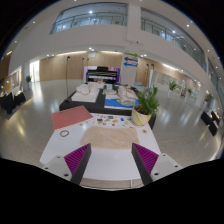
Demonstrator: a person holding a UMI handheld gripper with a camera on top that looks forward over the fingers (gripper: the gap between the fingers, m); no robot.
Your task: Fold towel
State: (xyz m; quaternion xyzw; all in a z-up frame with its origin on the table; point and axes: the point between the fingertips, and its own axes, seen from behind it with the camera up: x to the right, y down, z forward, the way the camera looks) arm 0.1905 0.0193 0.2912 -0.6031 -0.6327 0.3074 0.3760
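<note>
A beige towel lies flat on the white table, just ahead of my fingers and reaching in between their tips. My gripper is open and empty, held low over the table's near edge. The purple pads show on both fingers, with bare white tabletop between them. Nothing is held.
A red cloth lies on the table beyond the left finger. A potted plant stands beyond the right finger. Farther back a dark table carries folded white towels and a blue item. A wide hall floor surrounds the tables.
</note>
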